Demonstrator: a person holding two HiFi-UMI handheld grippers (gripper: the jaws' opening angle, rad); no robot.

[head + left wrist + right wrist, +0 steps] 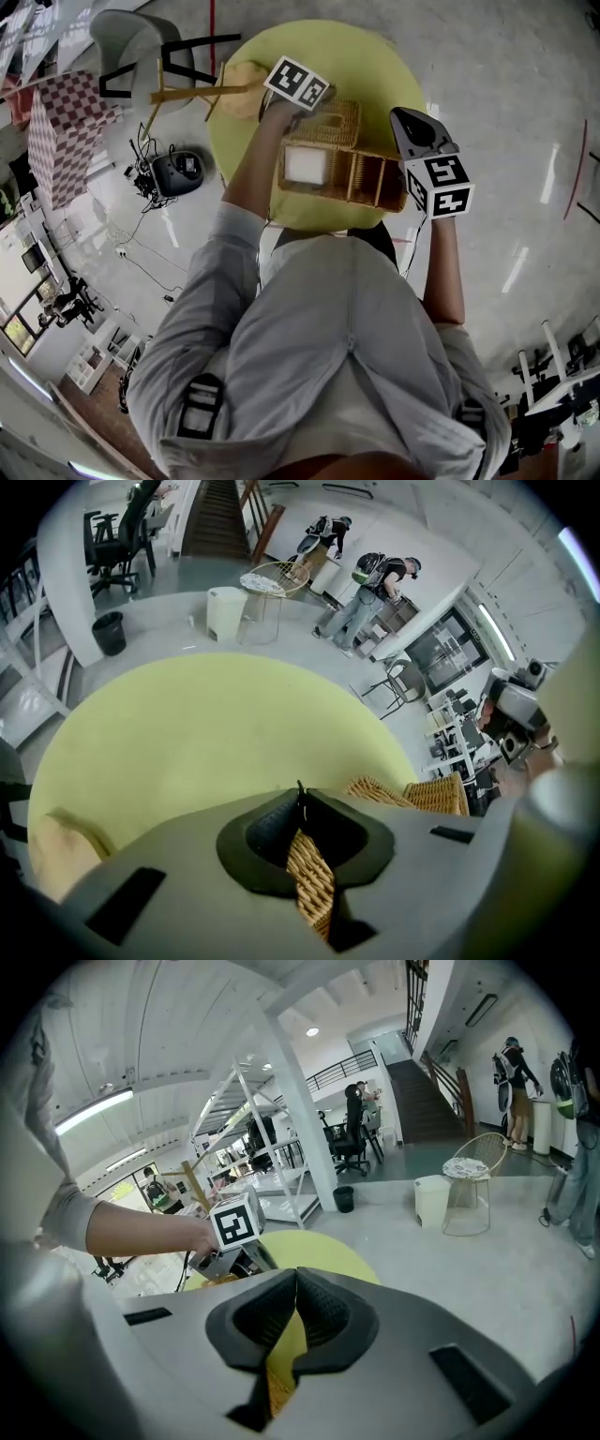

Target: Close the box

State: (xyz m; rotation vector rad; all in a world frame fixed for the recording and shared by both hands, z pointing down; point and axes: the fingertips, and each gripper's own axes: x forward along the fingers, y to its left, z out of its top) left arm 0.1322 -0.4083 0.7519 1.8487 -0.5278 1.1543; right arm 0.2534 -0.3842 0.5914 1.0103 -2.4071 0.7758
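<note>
A woven wicker box [349,171] lies on the round yellow table [375,66], with a white item [305,165] showing inside its left part. My left gripper [302,111] is at the box's far left corner. In the left gripper view its jaws [300,797] are shut on a strip of wicker [310,878], the box's flap or edge; more of the box [437,795] shows to the right. My right gripper [415,131] hovers beside the box's right end, its jaws [294,1277] shut with nothing between them.
A tan object [240,81] lies at the table's left edge. A grey chair with wooden legs [141,47] stands to the left. A black device with cables [178,172] sits on the floor. People stand far off [370,592].
</note>
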